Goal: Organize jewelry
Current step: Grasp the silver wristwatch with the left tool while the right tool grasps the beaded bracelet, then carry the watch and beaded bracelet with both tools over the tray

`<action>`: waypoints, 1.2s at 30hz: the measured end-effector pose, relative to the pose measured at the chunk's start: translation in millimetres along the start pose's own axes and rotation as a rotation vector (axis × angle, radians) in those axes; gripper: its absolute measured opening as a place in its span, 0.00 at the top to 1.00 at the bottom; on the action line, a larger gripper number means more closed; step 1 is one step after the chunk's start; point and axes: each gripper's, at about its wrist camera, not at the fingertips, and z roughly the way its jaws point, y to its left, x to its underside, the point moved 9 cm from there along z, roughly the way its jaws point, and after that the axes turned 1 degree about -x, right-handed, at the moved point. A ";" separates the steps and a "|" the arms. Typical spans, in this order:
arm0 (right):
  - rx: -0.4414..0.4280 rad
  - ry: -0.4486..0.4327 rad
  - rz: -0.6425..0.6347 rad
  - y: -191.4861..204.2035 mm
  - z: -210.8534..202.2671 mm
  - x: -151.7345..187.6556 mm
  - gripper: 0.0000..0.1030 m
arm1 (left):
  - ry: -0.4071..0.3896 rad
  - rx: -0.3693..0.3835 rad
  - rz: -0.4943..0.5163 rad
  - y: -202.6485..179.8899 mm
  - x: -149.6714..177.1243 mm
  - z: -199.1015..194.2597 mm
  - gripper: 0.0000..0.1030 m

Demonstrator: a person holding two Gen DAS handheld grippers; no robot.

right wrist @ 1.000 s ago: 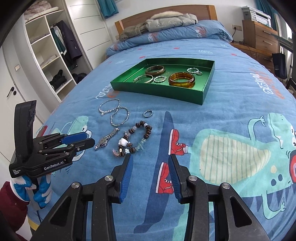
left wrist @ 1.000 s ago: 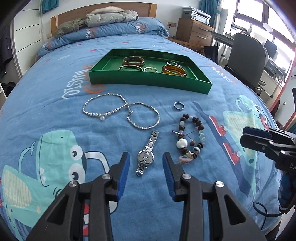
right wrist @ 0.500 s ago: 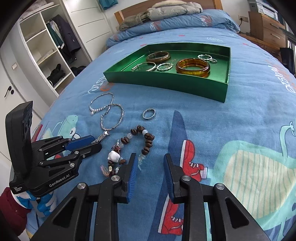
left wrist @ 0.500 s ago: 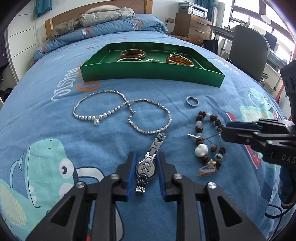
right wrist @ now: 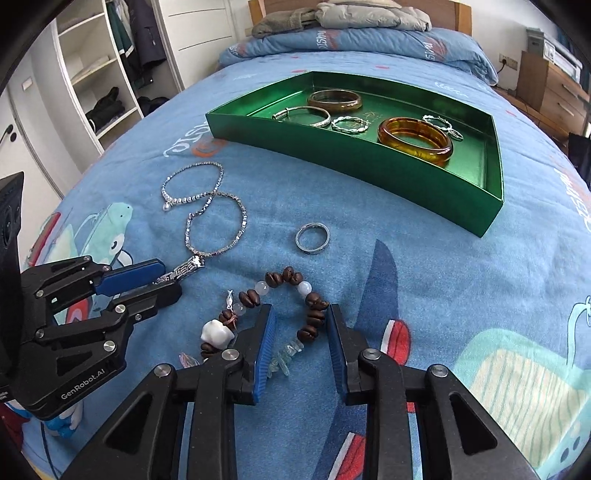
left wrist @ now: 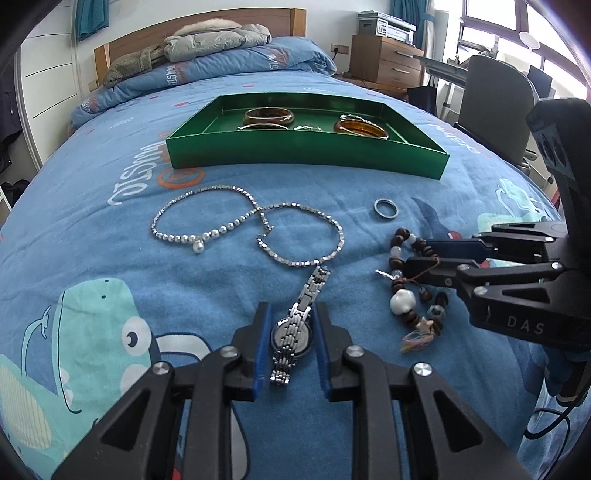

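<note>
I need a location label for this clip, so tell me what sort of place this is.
Most likely a bedroom at home: the jewelry lies on a bed with a blue cartoon quilt and wooden headboard, an open wardrobe holds clothes, and a wooden dresser stands nearby.

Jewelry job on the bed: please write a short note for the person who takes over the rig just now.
Left claw: jaws just closed, pads seemingly on the watch, which lies on the bed.
Right claw: jaws just closed on one side of the beaded bracelet, not yet lifted.
Done: amber bangle and other pieces in the green tray.
Left: watch, bracelet, ring, pearl necklace, silver chain.
</note>
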 end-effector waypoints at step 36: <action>0.116 -0.248 0.036 -35.8 -187.6 -0.7 0.90 | -0.138 -0.038 -0.062 -7.1 -54.2 -116.8 0.80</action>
